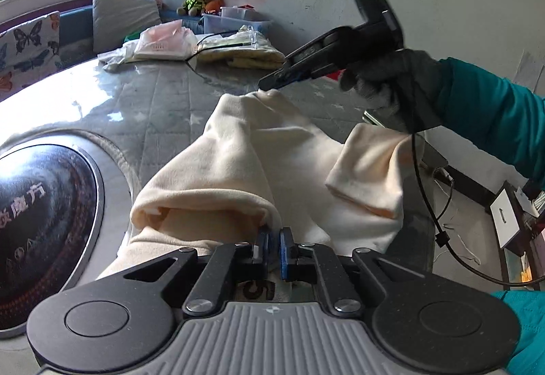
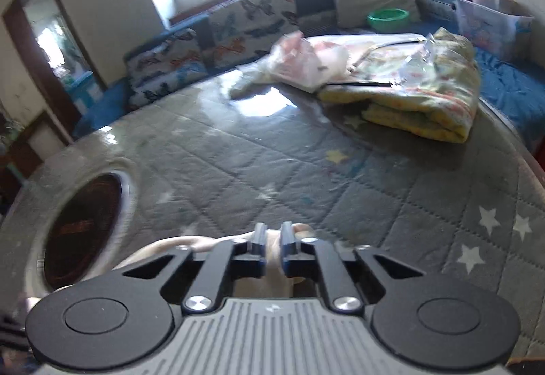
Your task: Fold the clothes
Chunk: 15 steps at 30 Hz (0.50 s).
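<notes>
A cream garment (image 1: pixel 259 163) is held up over the grey quilted table (image 1: pixel 163 102). My left gripper (image 1: pixel 274 240) is shut on its near edge, beside an open sleeve or leg cuff. My right gripper (image 1: pixel 269 83) shows in the left wrist view, shut on the garment's far end and lifting it, held by a gloved hand with a teal sleeve. In the right wrist view the right gripper (image 2: pixel 272 233) pinches a bunch of the cream cloth (image 2: pixel 272 255) between its jaws.
A round black inset (image 1: pixel 41 225) sits in the table at the left. At the far side lie a folded yellow blanket (image 2: pixel 425 95) and a pink plastic bag (image 2: pixel 306 58). A butterfly-print bench with cushions, a green bowl (image 2: pixel 388 17) and a clear storage box (image 2: pixel 490 24) stand behind.
</notes>
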Motion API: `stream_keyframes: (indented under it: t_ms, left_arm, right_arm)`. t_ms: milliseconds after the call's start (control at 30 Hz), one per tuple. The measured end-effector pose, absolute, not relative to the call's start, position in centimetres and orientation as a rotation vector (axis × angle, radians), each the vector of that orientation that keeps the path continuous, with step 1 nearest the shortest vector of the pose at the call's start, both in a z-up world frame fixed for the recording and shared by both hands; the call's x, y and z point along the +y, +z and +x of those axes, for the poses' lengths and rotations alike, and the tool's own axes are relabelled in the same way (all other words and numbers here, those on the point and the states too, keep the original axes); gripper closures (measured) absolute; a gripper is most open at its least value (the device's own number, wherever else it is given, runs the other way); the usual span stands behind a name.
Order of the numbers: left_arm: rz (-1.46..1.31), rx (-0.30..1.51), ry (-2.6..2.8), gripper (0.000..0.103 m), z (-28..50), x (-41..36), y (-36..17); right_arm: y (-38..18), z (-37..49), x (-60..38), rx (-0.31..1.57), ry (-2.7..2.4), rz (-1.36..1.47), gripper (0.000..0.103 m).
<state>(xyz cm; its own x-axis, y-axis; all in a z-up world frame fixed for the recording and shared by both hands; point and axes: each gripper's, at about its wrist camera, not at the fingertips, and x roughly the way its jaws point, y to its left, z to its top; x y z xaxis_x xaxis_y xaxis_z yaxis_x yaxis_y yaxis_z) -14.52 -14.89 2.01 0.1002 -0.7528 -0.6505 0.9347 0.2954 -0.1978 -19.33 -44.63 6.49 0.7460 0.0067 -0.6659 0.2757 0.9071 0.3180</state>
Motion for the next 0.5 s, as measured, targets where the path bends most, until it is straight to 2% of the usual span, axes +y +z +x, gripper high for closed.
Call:
stream_keyframes:
  t_ms: [167, 333, 400, 500]
  left_arm:
    - [0.227, 0.746, -1.243, 0.088, -13.7, -13.2, 3.4]
    - [0.086, 0.732, -1.140, 0.068, -11.4, -11.2, 5.4]
    - [0.022, 0.764, -1.046, 0.054, -10.0, -10.5, 6.0]
    - [-0.088, 0.897, -0.957, 0.052, -6.9, -11.4, 5.2]
  right_arm:
    - [7.2, -23.3, -43.1, 0.707, -0.082, 0.365, 0.098]
    - [8.1, -25.3, -42.1, 0.709, -0.091, 0.306, 0.098]
    - [8.0, -25.3, -42.4, 0.702, -0.105, 0.317, 0.094]
    - [7.9, -24.6, -43.0, 0.696, -0.126, 0.344, 0.093]
